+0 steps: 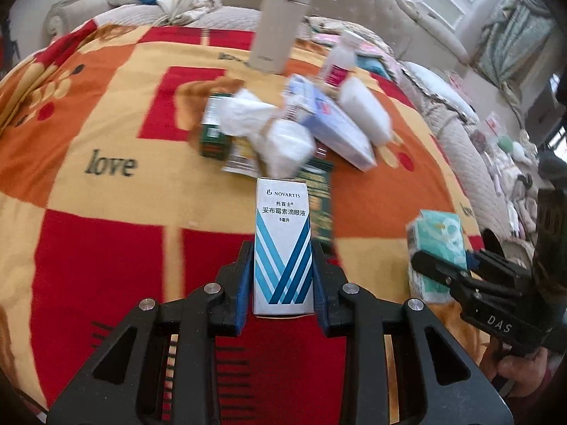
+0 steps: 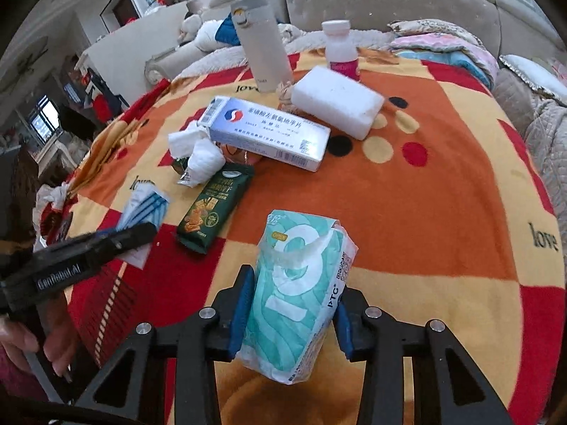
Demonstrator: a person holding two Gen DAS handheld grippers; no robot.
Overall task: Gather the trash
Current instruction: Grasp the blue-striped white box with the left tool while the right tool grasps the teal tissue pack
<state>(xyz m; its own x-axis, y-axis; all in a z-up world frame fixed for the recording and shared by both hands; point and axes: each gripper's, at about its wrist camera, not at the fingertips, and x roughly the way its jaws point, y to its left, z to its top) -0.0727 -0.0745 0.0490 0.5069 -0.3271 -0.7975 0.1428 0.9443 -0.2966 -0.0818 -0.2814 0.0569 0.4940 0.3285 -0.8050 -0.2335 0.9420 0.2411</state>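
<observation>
Counted on the bed: two medicine boxes [image 1: 282, 244] [image 2: 267, 132], one tissue pack [image 2: 301, 294], one biscuit packet [image 2: 212, 209], one flask [image 2: 262, 42], one bottle [image 2: 340, 47], one foam block [image 2: 336, 101]

Your left tool [image 1: 283, 276] has black arms and blue pads, and in it you hold a white eye-drop box [image 1: 282, 248] crossed with blue and pale-blue diagonal stripes in a V. Your right tool [image 2: 290, 315], also black with blue pads, holds a tissue pack [image 2: 301, 294] in mint green with white swirls and a large white numeral. Under both you see a blanket [image 2: 443, 212] of red, orange and pale yellow blocks, dotted black, red and cream, with dark "love" lettering. On it lie a dark green snack packet [image 2: 212, 209], a pale blue-and-white medicine box [image 2: 265, 134] and a white foam block [image 2: 336, 102].
</observation>
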